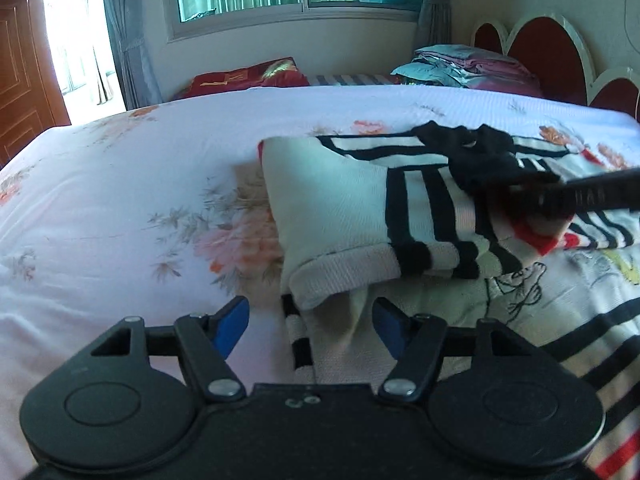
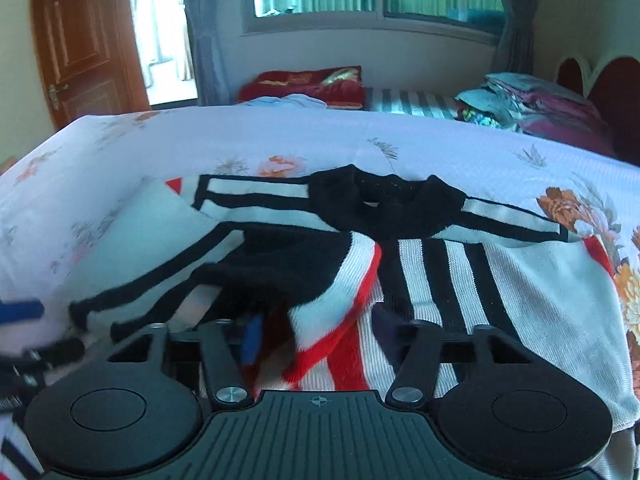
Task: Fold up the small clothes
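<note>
A small white knit sweater with black and red stripes and a black collar lies on the floral bedsheet. Its left sleeve is folded across the body. My left gripper is open, with the sleeve cuff lying just beyond its blue fingers. My right gripper is open over the red and white hem part of the sweater, with folded cloth lying between its fingers. The right gripper also shows in the left wrist view as a dark bar over the sweater.
The bed runs to a far edge with a red pillow, a striped mattress part and a pile of folded bedding by the red headboard. A wooden door and a window are behind.
</note>
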Motion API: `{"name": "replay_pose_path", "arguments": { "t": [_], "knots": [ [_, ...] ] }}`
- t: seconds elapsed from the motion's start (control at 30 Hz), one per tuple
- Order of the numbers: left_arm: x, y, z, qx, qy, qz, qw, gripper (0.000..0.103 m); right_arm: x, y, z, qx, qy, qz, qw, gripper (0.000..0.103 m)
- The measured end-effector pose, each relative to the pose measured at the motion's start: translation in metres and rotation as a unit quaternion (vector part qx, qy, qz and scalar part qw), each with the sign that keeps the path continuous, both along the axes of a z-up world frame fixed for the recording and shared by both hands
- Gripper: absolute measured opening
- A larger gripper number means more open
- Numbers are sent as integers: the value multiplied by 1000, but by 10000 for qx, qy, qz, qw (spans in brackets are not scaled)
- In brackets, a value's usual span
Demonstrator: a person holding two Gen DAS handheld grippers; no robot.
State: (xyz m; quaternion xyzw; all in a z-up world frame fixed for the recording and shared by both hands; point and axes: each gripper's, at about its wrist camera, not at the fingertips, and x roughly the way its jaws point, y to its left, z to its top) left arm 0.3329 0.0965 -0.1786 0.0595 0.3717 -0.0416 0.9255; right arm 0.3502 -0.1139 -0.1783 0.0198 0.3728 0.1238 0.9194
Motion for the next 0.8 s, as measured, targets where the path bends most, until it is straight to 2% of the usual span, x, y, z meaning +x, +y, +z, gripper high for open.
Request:
{"name": "replay_pose_path", "arguments": {
  "t": [0.03, 0.07, 0.1, 0.13, 0.23, 0.3, 0.4, 0.47, 0.57, 0.6, 0.63, 0.67, 0.7, 0.73, 0.8],
  "knots": [
    [4, -2, -2, 17, -38, -4, 10000, 62, 3, -2, 1, 54, 16, -44, 10000, 40],
    [8, -4, -5, 45, -87, 8, 10000, 55, 4, -5, 4, 137, 12, -62, 9999, 30],
    [11, -5, -7, 79, -140, 33, 9999, 50, 6, -9, 8, 213, 1, -100, 9997, 9],
    [16, -4, -8, 61, -201, 71, 9998, 37, 6, -14, 13, 283, -27, -175, 9994, 6],
    [20, 3, -8, -133, -280, 193, 9993, 25, 2, -42, 30, 625, -216, -534, 9964, 5],
    [17, 2, -7, -146, -350, 130, 9992, 23, 0, -63, 31, 592, -255, -834, 9944, 5],
    [16, 4, -12, -226, -292, 164, 9992, 22, 2, -86, 9, 724, 279, -1063, 9913, 5],
    [20, 11, -13, -494, -182, 268, 9983, 22, -1, -90, -4, 786, 538, -993, 9905, 6],
    [21, 13, -9, -592, -87, 241, 9979, 22, -6, -96, -6, 966, 574, -981, 9888, 6],
    [22, 13, -8, -553, -51, 192, 9983, 22, -6, -98, -5, 1001, 566, -1011, 9882, 12],
    [22, 13, -7, -545, -8, 154, 9984, 22, -6, -101, -4, 994, 548, -1064, 9878, 26],
    [22, 14, -5, -565, 13, 152, 9983, 24, -6, -103, -1, 950, 507, -1138, 9877, 34],
    [22, 15, -4, -584, 35, 159, 9982, 24, -7, -107, -1, 934, 470, -1191, 9874, 49],
    [21, 16, -2, -596, 59, 146, 9981, 25, -9, -112, -1, 961, 458, -1233, 9867, 53],
    [18, 18, 1, -596, 98, 134, 9981, 28, -12, -120, 0, 1079, 504, -1288, 9845, 53]
  ]
}}
